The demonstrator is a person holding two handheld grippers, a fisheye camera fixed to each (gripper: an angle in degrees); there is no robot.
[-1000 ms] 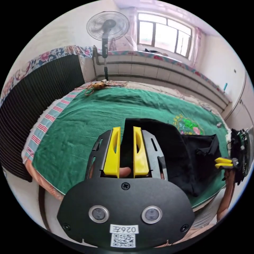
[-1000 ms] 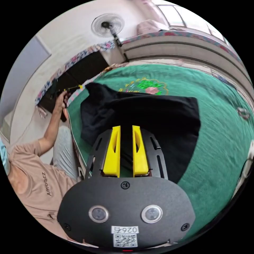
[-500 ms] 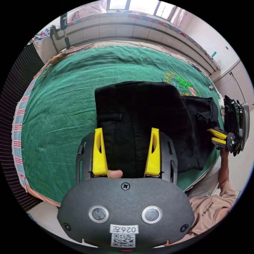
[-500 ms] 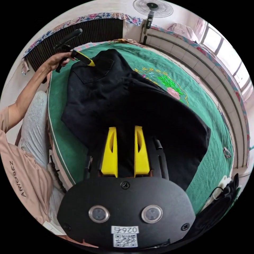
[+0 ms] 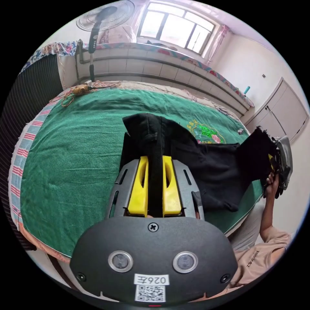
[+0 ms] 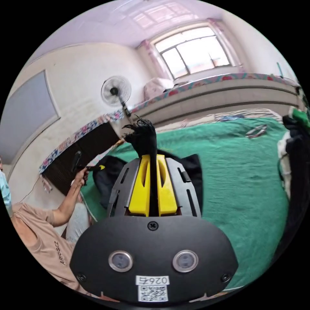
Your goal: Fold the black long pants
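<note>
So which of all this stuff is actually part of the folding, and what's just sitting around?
Part of the job:
- black long pants
- left gripper, shut on the pants
- right gripper, shut on a frayed end of the pants
- green bedspread they lie on

Just lying about:
- standing fan
- tangle of cords at the bed's far edge
- dark clothes

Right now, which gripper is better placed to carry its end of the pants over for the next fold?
Probably the right gripper. It is shut on the frayed leg end, lifted off the green bedspread. The left gripper pinches the bulkier waist of the black pants, better as the anchor.
</note>
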